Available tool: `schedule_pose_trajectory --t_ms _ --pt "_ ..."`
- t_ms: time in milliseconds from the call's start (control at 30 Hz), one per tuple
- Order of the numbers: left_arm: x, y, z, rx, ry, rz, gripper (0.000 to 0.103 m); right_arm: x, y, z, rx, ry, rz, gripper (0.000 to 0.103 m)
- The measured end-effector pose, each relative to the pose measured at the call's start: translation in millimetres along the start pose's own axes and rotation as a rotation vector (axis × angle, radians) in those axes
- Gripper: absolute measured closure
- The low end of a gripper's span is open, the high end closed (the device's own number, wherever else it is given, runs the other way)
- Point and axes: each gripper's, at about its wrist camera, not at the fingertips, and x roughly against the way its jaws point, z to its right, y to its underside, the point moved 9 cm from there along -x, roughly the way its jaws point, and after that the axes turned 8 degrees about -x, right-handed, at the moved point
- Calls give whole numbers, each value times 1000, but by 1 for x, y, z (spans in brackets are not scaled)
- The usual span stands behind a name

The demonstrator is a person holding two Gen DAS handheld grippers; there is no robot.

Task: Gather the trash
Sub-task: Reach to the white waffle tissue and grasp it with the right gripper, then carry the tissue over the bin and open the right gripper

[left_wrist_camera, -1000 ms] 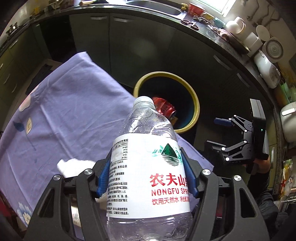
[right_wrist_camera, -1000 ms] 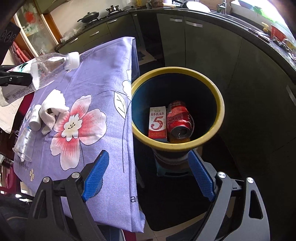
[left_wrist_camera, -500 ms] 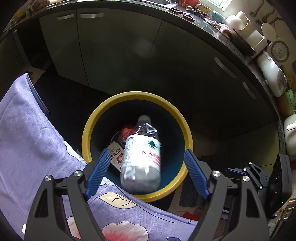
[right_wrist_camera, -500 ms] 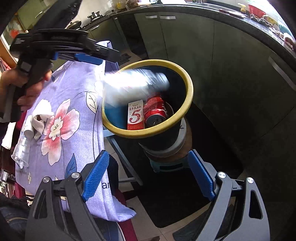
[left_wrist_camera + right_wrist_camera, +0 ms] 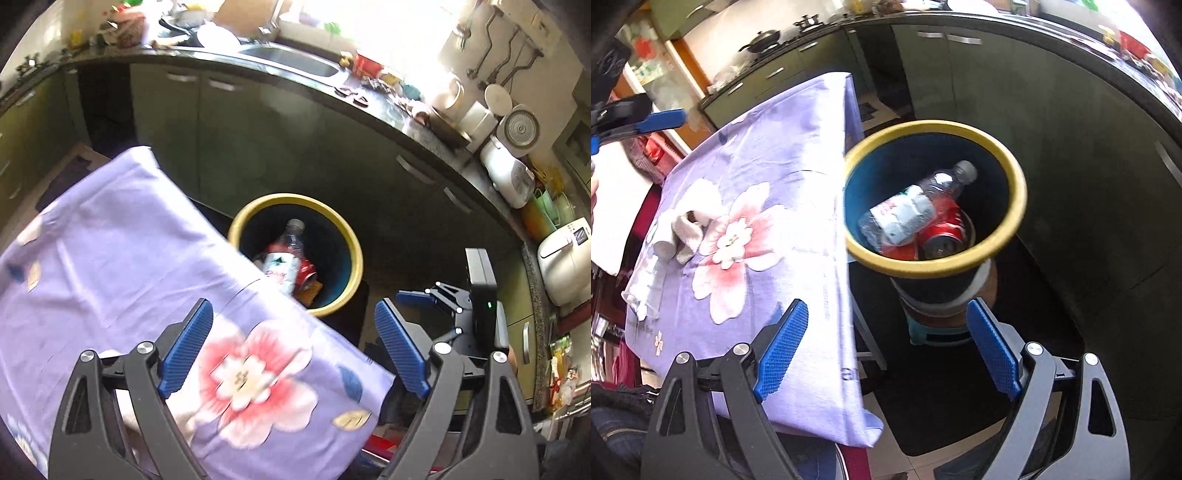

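Observation:
The clear water bottle [image 5: 916, 206] lies on its side inside the yellow-rimmed bin [image 5: 1019, 192], on top of a red can [image 5: 942, 236]. The left wrist view shows the same bottle [image 5: 286, 254] and bin [image 5: 354, 254] beyond the table's edge. My left gripper [image 5: 291, 350] hangs over the purple flowered tablecloth [image 5: 110, 258], its jaws opening with nothing between them. My right gripper [image 5: 886, 350] is open and empty near the table's corner, short of the bin. Crumpled white tissue [image 5: 690, 221] and a clear plastic piece [image 5: 646, 291] lie on the cloth at the left.
Dark green kitchen cabinets [image 5: 258, 140] and a cluttered counter with a sink [image 5: 291, 61] curve behind the bin. The bin stands on a small stool [image 5: 938, 332] on a dark floor mat. White appliances [image 5: 506, 173] line the right counter. The right gripper [image 5: 454, 306] shows right of the bin.
My left gripper let go of the bottle, which dropped into the bin and now rests on the can. The left gripper then drew back over the table. The right gripper stayed open.

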Motion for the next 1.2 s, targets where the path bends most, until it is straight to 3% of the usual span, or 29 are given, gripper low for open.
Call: schedule_pose_trajectory --t_ms 233,400,500,633,767,900,1000,1200 --pt "91 78 -38 66 -154 119 13 -15 -19 -111 206 -126 -6 17" --pt "132 137 -61 162 -178 178 12 -32 -29 -197 371 -204 -4 17" --pt "145 167 -70 217 -184 200 11 -46 -34 -230 423 -207 -3 17" --pt "151 197 -78 251 -208 208 11 -65 -37 -252 439 -189 -19 32" --pt "152 213 -83 281 -214 224 11 -77 -32 -260 448 -191 -42 40" --pt "150 223 -89 294 -241 236 10 -82 -28 -263 456 -176 -57 69" --pt "145 226 -92 300 -257 231 10 -83 -26 -261 457 -155 -57 96" --pt "140 224 -94 306 -270 238 10 -67 -26 -255 426 -175 -9 97"
